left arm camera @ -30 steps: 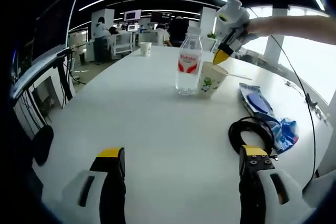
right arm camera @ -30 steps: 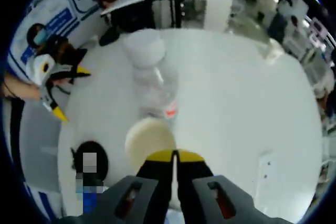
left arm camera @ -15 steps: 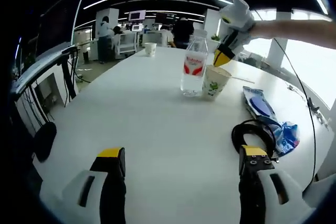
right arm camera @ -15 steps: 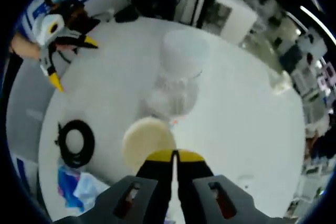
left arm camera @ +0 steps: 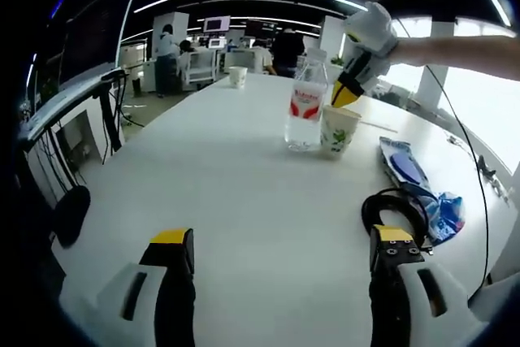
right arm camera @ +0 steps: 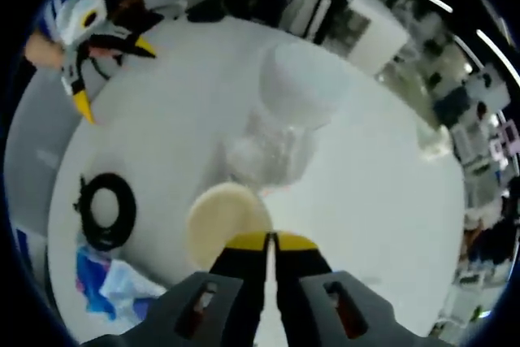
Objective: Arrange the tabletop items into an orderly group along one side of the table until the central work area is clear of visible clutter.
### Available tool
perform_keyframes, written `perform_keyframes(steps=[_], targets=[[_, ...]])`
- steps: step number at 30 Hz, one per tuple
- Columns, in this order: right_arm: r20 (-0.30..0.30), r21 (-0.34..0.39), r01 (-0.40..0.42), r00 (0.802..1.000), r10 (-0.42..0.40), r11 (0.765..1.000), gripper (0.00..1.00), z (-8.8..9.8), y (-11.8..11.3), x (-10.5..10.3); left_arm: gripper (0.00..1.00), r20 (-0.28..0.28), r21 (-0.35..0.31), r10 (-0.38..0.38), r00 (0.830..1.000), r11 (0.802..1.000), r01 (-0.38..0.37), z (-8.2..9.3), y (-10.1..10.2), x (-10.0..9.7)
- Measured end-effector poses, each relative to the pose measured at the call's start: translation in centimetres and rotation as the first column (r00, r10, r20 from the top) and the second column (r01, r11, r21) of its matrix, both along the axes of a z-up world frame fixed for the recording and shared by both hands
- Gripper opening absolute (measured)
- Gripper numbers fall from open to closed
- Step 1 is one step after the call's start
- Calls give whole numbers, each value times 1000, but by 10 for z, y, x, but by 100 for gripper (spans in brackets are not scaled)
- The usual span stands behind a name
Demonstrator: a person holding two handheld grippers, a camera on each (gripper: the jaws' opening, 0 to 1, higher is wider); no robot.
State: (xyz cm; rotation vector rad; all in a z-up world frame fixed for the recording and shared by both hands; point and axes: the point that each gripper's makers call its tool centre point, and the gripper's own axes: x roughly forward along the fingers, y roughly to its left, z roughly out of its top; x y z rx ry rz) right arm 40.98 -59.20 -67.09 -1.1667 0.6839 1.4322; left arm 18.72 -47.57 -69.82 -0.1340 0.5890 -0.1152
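The bench [left arm camera: 227,193] is plain white. On it stands a clear bottle [left arm camera: 306,107] with a red and white label, and just beside the bottle a white paper cup [left arm camera: 338,131] printed with green leaves. Near the cup lie a black cable coil [left arm camera: 396,210] and a blue and white bag [left arm camera: 416,182]. The tongs [left arm camera: 276,253] are white and black with yellow tips.

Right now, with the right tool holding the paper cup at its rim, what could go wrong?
1. The paper cup stands right beside the water bottle; dragging it might knock the bottle over.
2. The right tool pinches only the thin rim, so the cup may crumple or slip.
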Motion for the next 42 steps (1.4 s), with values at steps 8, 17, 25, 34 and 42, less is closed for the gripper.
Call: perform_keyframes(steps=[8,17,25,34,42], targets=[[-9,-5,36,999,-36,999,0,0,-7,9,87,0,-5,9,1000,1000,-9,0,2,0],[-4,-28,59,998,-59,998,0,1,-13,3,87,-3,-7,9,1000,1000,-9,-1,1,0],[-13,-23,133,991,-133,991,0,0,-11,6,87,3,-13,16,1000,1000,-16,0,3,1],[-18,-27,132,991,-133,991,4,-1,-13,1,87,10,-13,11,1000,1000,-11,1,2,1],[-5,-12,137,991,-137,990,12,0,-12,-2,87,9,-13,10,1000,1000,-9,1,2,1]])
